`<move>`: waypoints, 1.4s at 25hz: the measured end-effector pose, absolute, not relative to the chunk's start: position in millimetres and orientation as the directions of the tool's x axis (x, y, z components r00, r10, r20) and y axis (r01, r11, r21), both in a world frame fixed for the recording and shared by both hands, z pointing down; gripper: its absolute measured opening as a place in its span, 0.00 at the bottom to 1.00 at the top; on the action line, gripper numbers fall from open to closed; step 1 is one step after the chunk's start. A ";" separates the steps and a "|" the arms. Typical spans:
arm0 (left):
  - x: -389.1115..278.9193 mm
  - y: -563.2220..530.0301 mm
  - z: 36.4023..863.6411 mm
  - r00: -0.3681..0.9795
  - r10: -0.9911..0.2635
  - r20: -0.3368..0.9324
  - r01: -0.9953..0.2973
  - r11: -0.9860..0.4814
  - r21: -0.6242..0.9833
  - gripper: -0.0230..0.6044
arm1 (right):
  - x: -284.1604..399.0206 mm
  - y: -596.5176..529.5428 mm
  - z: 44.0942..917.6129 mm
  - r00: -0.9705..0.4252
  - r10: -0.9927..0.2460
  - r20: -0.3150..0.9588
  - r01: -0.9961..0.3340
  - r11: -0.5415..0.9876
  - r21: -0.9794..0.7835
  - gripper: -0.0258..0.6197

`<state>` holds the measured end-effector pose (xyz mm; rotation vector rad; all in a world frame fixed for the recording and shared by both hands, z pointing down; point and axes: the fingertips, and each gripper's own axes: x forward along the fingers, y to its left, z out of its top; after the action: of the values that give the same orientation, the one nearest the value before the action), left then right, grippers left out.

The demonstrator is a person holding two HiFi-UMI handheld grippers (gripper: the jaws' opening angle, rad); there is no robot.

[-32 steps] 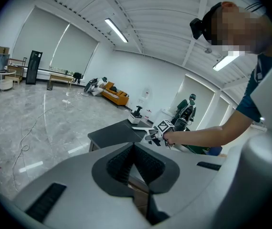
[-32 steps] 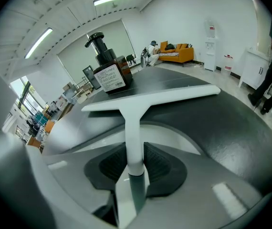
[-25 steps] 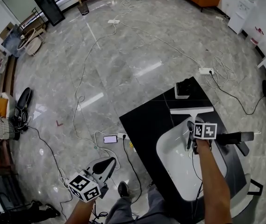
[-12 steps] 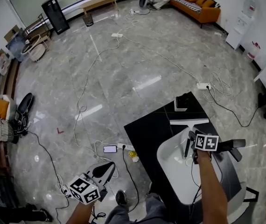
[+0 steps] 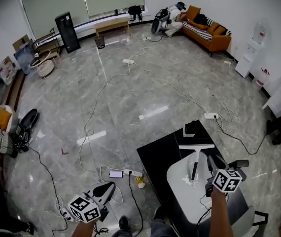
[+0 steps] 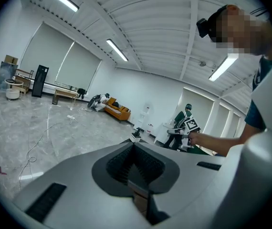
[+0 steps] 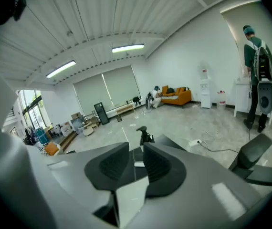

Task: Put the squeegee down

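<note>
The right tool is released: its jaws stand apart with a clear gap and nothing is caught between the pads, though they have just been closing a little. It is held over the right part of a white basin, with its marker cube toward the person and its tips pointing away.

Just to its left lies the squeegee. Its white blade rests crosswise on the black desk just beyond the basin's far rim. Its dark handle runs back over the basin toward the person. The tool does not touch it.

Beyond the blade, at the desk's far corner, stands a small black device.

The left tool is clenched on nothing, its pads meeting at the tips. It is held well apart from the desk, low at the left over the grey marble floor.

On the floor between the left tool and the desk lie a phone and loose cables, and a white power strip sits past the desk's far corner. An orange sofa stands by the far wall.
</note>
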<state>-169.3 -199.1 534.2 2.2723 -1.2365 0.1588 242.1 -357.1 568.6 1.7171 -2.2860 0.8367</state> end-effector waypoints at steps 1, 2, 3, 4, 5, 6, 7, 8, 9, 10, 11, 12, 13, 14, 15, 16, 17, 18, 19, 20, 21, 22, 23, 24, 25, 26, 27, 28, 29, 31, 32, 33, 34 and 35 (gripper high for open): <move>-175.7 -194.7 526.4 0.569 -0.749 0.339 -0.807 -0.430 0.404 0.04 | 236.0 -345.2 542.0 -0.338 -0.850 0.403 -0.921 0.211 -0.327 0.18; -181.5 -189.8 517.6 0.566 -0.757 0.327 -0.808 -0.430 0.402 0.04 | 230.3 -332.2 515.9 -0.348 -0.865 0.362 -0.919 0.239 -0.313 0.15; -186.9 -184.2 508.3 0.561 -0.765 0.315 -0.810 -0.431 0.397 0.04 | 225.2 -318.3 490.7 -0.358 -0.876 0.322 -0.917 0.266 -0.296 0.13; -191.7 -178.4 498.6 0.556 -0.774 0.304 -0.814 -0.431 0.390 0.04 | 219.8 -304.0 466.6 -0.370 -0.885 0.283 -0.915 0.294 -0.278 0.10; -195.8 -173.0 488.6 0.550 -0.782 0.292 -0.817 -0.433 0.380 0.04 | 213.5 -289.9 443.9 -0.386 -0.889 0.247 -0.910 0.322 -0.261 0.06; -199.1 -168.1 478.2 0.546 -0.789 0.281 -0.820 -0.436 0.370 0.04 | 206.3 -276.5 422.9 -0.404 -0.889 0.217 -0.904 0.352 -0.243 0.05; -201.6 -163.9 467.3 0.544 -0.794 0.270 -0.822 -0.442 0.359 0.04 | 198.5 -263.8 403.6 -0.422 -0.886 0.191 -0.898 0.379 -0.224 0.05; -203.3 -159.8 456.4 0.544 -0.797 0.261 -0.824 -0.449 0.346 0.04 | 190.5 -251.9 385.8 -0.437 -0.883 0.169 -0.892 0.402 -0.204 0.05; -204.5 -155.4 446.2 0.546 -0.799 0.251 -0.824 -0.459 0.333 0.04 | 182.7 -240.7 370.3 -0.449 -0.881 0.150 -0.888 0.421 -0.186 0.05; -205.8 -150.6 437.2 0.550 -0.800 0.241 -0.823 -0.470 0.320 0.04 | 174.8 -230.2 357.2 -0.459 -0.878 0.135 -0.884 0.436 -0.171 0.05; -207.3 -145.6 429.1 0.555 -0.799 0.231 -0.821 -0.481 0.307 0.04 | 166.5 -220.6 346.7 -0.469 -0.875 0.124 -0.879 0.448 -0.161 0.05; -209.1 -140.6 421.8 0.560 -0.799 0.220 -0.819 -0.492 0.296 0.04 | 157.9 -211.8 338.4 -0.479 -0.870 0.119 -0.874 0.461 -0.151 0.05; -211.0 -135.4 415.3 0.565 -0.798 0.209 -0.816 -0.502 0.287 0.04 | 149.3 -203.4 332.1 -0.489 -0.864 0.120 -0.870 0.473 -0.138 0.05; -212.9 -130.1 409.9 0.570 -0.798 0.197 -0.812 -0.510 0.282 0.04 | 141.5 -195.5 327.0 -0.497 -0.859 0.125 -0.867 0.484 -0.121 0.05; -214.9 -125.3 405.5 0.573 -0.798 0.186 -0.810 -0.516 0.279 0.04 | 134.6 -188.0 322.4 -0.503 -0.855 0.129 -0.864 0.493 -0.101 0.05; -217.2 -121.1 401.9 0.574 -0.800 0.176 -0.809 -0.520 0.274 0.04 | 129.1 -181.1 317.4 -0.507 -0.853 0.128 -0.862 0.500 -0.083 0.05; -219.9 -117.0 399.7 0.574 -0.801 0.169 -0.809 -0.522 0.271 0.04 | 124.7 -174.7 312.2 -0.508 -0.853 0.123 -0.861 0.503 -0.068 0.05; -222.7 -112.4 398.5 0.574 -0.803 0.164 -0.809 -0.523 0.269 0.04 | 121.6 -168.8 306.7 -0.507 -0.854 0.115 -0.862 0.504 -0.055 0.05; -225.5 -107.2 397.6 0.573 -0.804 0.161 -0.809 -0.523 0.269 0.04 | 119.8 -163.2 301.1 -0.503 -0.858 0.105 -0.864 0.501 -0.044 0.05; -228.0 -101.4 396.2 0.572 -0.804 0.161 -0.810 -0.522 0.269 0.04 | 119.0 -158.1 295.0 -0.497 -0.862 0.093 -0.867 0.496 -0.037 0.05; -230.1 -95.6 394.2 0.571 -0.805 0.161 -0.810 -0.521 0.269 0.04 | 118.9 -153.1 288.8 -0.491 -0.867 0.081 -0.871 0.491 -0.032 0.05; -231.9 -89.9 392.0 0.569 -0.806 0.160 -0.811 -0.519 0.270 0.04 | 119.3 -148.3 283.4 -0.486 -0.871 0.072 -0.874 0.486 -0.028 0.05; -233.8 -84.4 390.1 0.567 -0.808 0.160 -0.812 -0.516 0.273 0.04 | 119.3 -143.2 278.8 -0.483 -0.873 0.067 -0.876 0.483 -0.023 0.05; -236.5 -79.2 389.1 0.565 -0.809 0.159 -0.812 -0.513 0.276 0.04 | 118.7 -137.8 275.2 -0.482 -0.874 0.065 -0.876 0.482 -0.019 0.05; -240.3 -74.3 388.8 0.563 -0.811 0.159 -0.814 -0.510 0.278 0.04 | 117.5 -132.4 272.9 -0.482 -0.874 0.065 -0.876 0.482 -0.016 0.05; -244.9 -69.9 389.0 0.559 -0.813 0.160 -0.816 -0.507 0.277 0.04 | 115.9 -127.4 272.1 -0.482 -0.873 0.066 -0.876 0.483 -0.014 0.05; -249.7 -66.3 389.4 0.556 -0.816 0.159 -0.818 -0.504 0.275 0.04 | 114.3 -122.9 272.6 -0.481 -0.874 0.069 -0.876 0.481 -0.014 0.05; -253.8 -63.5 389.5 0.554 -0.817 0.158 -0.820 -0.503 0.274 0.04 | 113.0 -119.3 273.7 -0.479 -0.875 0.073 -0.878 0.479 -0.016 0.05; -256.6 -61.8 389.2 0.553 -0.818 0.156 -0.820 -0.503 0.273 0.04 | 111.8 -116.6 274.6 -0.476 -0.876 0.077 -0.879 0.476 -0.018 0.05; -259.6 -60.5 387.7 0.555 -0.817 0.154 -0.819 -0.505 0.271 0.04 | 109.1 -113.1 275.6 -0.473 -0.877 0.080 -0.881 0.473 -0.024 0.05; -260.9 -60.4 387.5 0.557 -0.817 0.152 -0.818 -0.508 0.268 0.04 | 107.2 -111.7 275.9 -0.473 -0.877 0.080 -0.881 0.473 -0.026 0.05; -262.3 -60.1 387.8 0.559 -0.816 0.149 -0.818 -0.512 0.263 0.04 | 105.4 -110.1 276.2 -0.473 -0.877 0.080 -0.881 0.473 -0.027 0.05; -263.1 -59.5 387.5 0.561 -0.815 0.146 -0.817 -0.516 0.260 0.04 | 104.0 -108.3 276.3 -0.473 -0.877 0.080 -0.881 0.473 -0.027 0.05; -262.7 -58.3 385.3 0.563 -0.814 0.142 -0.815 -0.518 0.261 0.04 | 103.3 -106.3 275.6 -0.472 -0.878 0.078 -0.881 0.472 -0.026 0.05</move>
<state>-262.7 -58.3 385.3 2.5027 -1.3422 0.0032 103.3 -106.3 275.6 1.5843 -2.6483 0.0964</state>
